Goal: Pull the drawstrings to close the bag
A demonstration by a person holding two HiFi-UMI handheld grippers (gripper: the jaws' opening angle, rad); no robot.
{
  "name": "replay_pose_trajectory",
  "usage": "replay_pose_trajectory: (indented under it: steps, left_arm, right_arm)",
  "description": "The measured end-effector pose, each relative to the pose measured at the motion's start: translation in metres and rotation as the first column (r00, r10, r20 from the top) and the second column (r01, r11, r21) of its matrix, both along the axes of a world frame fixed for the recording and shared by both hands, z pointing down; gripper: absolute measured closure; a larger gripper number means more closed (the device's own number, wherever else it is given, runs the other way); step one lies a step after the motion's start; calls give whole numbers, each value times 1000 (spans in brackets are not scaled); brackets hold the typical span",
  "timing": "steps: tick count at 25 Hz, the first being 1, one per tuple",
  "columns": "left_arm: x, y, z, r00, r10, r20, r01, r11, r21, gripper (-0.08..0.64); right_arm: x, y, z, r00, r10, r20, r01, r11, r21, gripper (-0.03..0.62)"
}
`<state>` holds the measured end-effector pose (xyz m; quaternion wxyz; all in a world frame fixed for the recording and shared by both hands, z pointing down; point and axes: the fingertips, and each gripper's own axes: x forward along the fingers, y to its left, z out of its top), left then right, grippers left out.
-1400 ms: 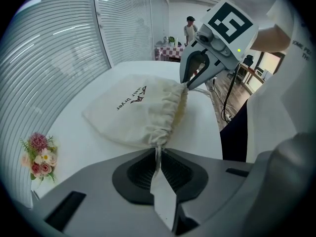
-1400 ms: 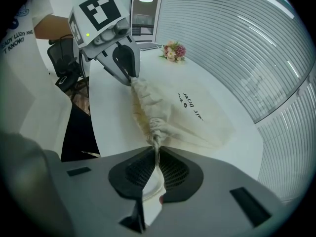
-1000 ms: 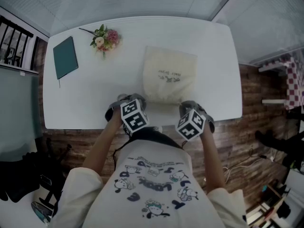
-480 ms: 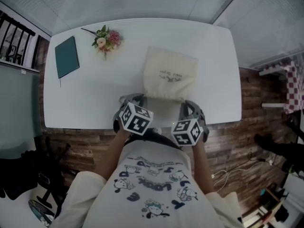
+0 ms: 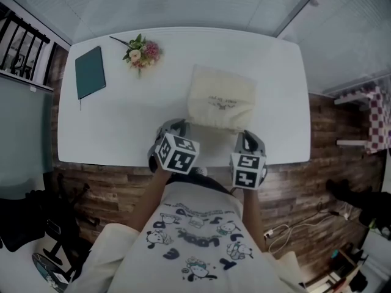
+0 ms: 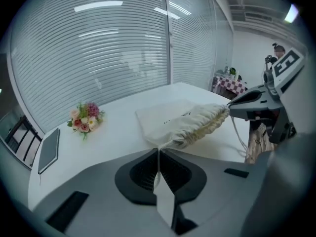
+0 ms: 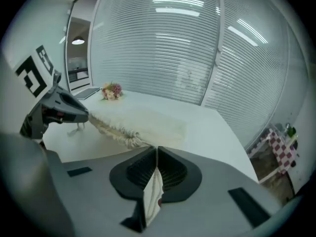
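A cream cloth drawstring bag (image 5: 220, 101) lies on the white table (image 5: 122, 121), its mouth toward the person. In the left gripper view the mouth (image 6: 205, 125) is bunched into tight gathers. My left gripper (image 6: 159, 151) is shut on a pale drawstring (image 6: 157, 169) coming from the mouth's left end. At the mouth's other end my right gripper (image 7: 157, 149) is shut on the other drawstring (image 7: 153, 189). In the head view the left gripper (image 5: 177, 128) and the right gripper (image 5: 245, 139) sit at the table's near edge, either side of the mouth.
A dark green notebook (image 5: 90, 72) lies at the table's far left. A small bunch of flowers (image 5: 142, 50) rests beside it. Wood floor lies below the near edge, and a checked cloth (image 5: 379, 112) is off to the right.
Both grippers have risen and rolled, their marker cubes turning, and have drawn slightly toward the person. The bag's mouth has narrowed into gathers between them.
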<state>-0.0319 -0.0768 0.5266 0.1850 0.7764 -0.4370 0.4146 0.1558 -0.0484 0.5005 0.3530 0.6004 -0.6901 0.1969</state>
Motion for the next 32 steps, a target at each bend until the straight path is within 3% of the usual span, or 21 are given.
replay_pose_trajectory:
  steps: [6, 9, 13, 18, 22, 27, 32]
  left_arm:
    - [-5, -3, 5, 983, -100, -154, 89, 993, -74, 514]
    - [-3, -8, 2, 974, -138, -181, 129, 990, -64, 515]
    - [-5, -2, 9, 939, -235, -251, 206, 969, -136, 515]
    - [-11, -5, 11, 930, -268, -252, 241, 961, -134, 515]
    - [-11, -7, 7, 905, -301, -301, 264, 951, -158, 515]
    - [-15, -12, 6, 901, -312, -303, 279, 949, -147, 515]
    - [-25, -9, 13, 866, -376, -328, 326, 924, -199, 515]
  right_arm:
    - [15, 2, 11, 960, 179, 214, -175, 984, -36, 568]
    - [19, 2, 8, 951, 203, 235, -205, 979, -18, 568]
    - [19, 0, 4, 936, 231, 267, -241, 971, 6, 568]
    - [16, 0, 7, 908, 259, 329, -273, 962, -4, 568]
    - [21, 1, 6, 872, 301, 386, -322, 947, -11, 568]
    - [28, 0, 6, 833, 343, 433, -373, 927, -17, 568]
    - [34, 4, 11, 783, 389, 484, -419, 906, -50, 569]
